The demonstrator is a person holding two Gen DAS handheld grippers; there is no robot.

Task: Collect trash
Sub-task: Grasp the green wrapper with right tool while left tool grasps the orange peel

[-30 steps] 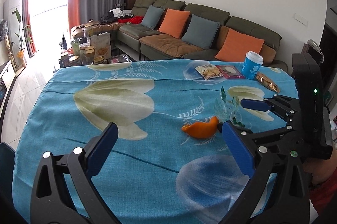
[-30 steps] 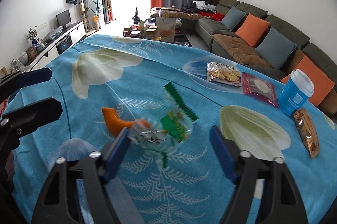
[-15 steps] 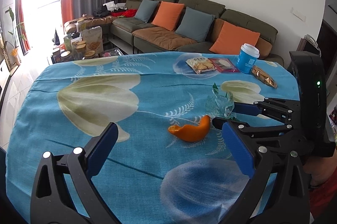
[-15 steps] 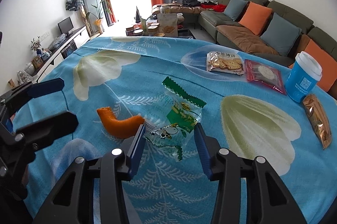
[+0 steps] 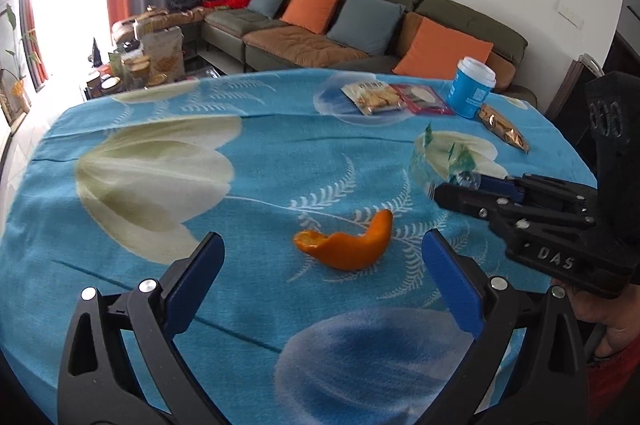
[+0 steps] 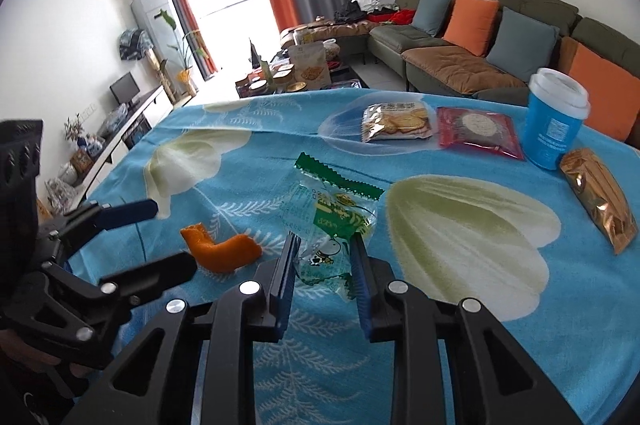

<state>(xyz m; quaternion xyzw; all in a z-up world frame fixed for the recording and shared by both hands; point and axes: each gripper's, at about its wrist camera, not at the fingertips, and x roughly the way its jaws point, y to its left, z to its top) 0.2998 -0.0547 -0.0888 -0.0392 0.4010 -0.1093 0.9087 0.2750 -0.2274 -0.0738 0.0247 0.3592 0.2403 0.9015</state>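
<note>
An empty clear wrapper with green print (image 6: pixel 332 221) is pinched between the blue pads of my right gripper (image 6: pixel 325 265), lifted a little off the blue flowered tablecloth (image 6: pixel 460 225); it also shows in the left wrist view (image 5: pixel 448 161). An orange peel (image 5: pixel 348 245) lies on the cloth between and just ahead of the open fingers of my left gripper (image 5: pixel 324 265). The peel also shows in the right wrist view (image 6: pixel 220 249), left of the right gripper. The right gripper (image 5: pixel 472 191) sits to the right of the peel.
At the far side stand a blue paper cup with white lid (image 6: pixel 554 121), a cracker pack (image 6: pixel 396 121), a red snack pack (image 6: pixel 476 131) and a gold snack bag (image 6: pixel 600 201). A sofa (image 5: pixel 360 25) lies beyond the table.
My right gripper has closed on the wrapper and raised it slightly. My left gripper has moved nearer to the orange peel, still open.
</note>
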